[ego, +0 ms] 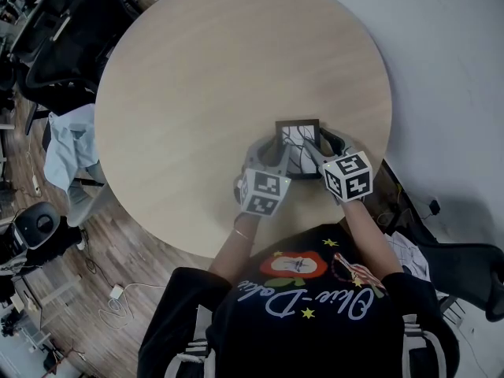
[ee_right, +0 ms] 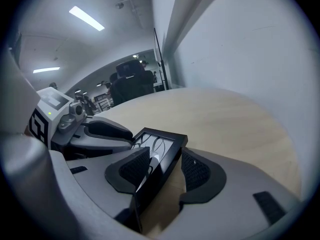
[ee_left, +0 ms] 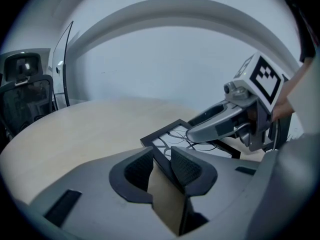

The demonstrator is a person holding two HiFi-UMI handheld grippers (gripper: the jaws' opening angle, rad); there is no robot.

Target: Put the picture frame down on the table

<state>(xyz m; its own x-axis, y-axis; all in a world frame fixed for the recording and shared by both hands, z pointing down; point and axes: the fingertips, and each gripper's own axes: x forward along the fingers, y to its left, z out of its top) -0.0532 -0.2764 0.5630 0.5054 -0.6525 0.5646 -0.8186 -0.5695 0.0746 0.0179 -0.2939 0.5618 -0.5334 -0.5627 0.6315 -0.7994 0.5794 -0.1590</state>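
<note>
In the head view the picture frame (ego: 298, 136) sits over the near edge of the round wooden table (ego: 220, 77), black-bordered with a pale picture of dark curved lines. The left gripper (ego: 273, 157) comes in at the frame's left edge and the right gripper (ego: 319, 150) at its right edge, each carrying its marker cube on the side nearer the person than the frame. Well away from the frame, off the table's far left side, stand dark office chairs (ego: 59, 38) and a light blue cloth (ego: 69, 144). In the left gripper view the frame's edge (ee_left: 162, 151) runs between this gripper's jaws and lies against the right-hand pad, while the left-hand pad stands clear of it with bare tabletop showing in the gap, so the jaws are parted and not clamped. The other gripper reaches over the frame's far side. In the right gripper view the frame (ee_right: 160, 156) stands tilted between widely spread jaws, with a plain gap to the right-hand pad and no squeeze on it. The frame's far corner is low over the wood, but whether it rests there cannot be told.
</note>
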